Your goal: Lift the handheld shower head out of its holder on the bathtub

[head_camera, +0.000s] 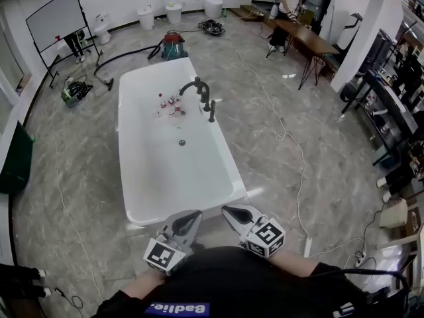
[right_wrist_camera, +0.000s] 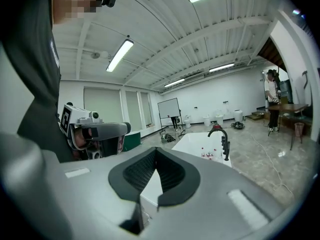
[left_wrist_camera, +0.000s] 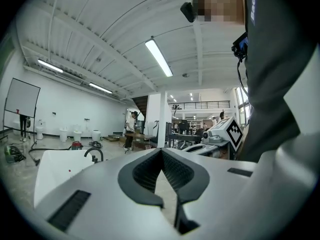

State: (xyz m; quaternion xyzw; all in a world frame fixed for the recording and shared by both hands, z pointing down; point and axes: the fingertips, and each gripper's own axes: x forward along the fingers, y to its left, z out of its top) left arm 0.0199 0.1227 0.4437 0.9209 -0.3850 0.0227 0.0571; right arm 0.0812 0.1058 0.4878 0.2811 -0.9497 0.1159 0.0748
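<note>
A white bathtub (head_camera: 139, 177) stands lengthwise on the grey floor ahead of me. On its right rim rises a black arched faucet (head_camera: 196, 85). Just nearer on the same rim the slim black handheld shower head (head_camera: 211, 111) stands upright in its holder. My left gripper (head_camera: 188, 221) and right gripper (head_camera: 234, 212) are held close to my body, short of the tub's near end, both shut and empty. The right gripper view shows the tub (right_wrist_camera: 192, 143), faucet (right_wrist_camera: 218, 132) and shower head (right_wrist_camera: 226, 149) well beyond my shut right gripper (right_wrist_camera: 156, 152). The left gripper (left_wrist_camera: 161, 152) is shut too.
Small red and white items (head_camera: 170, 105) lie in the tub. Behind it sit a red vacuum cleaner (head_camera: 173, 45), a whiteboard (head_camera: 56, 18) and white toilets (head_camera: 173, 12). A white cable (head_camera: 285, 138) snakes along the floor at right. A person stands at a table (head_camera: 311, 40) at the far right.
</note>
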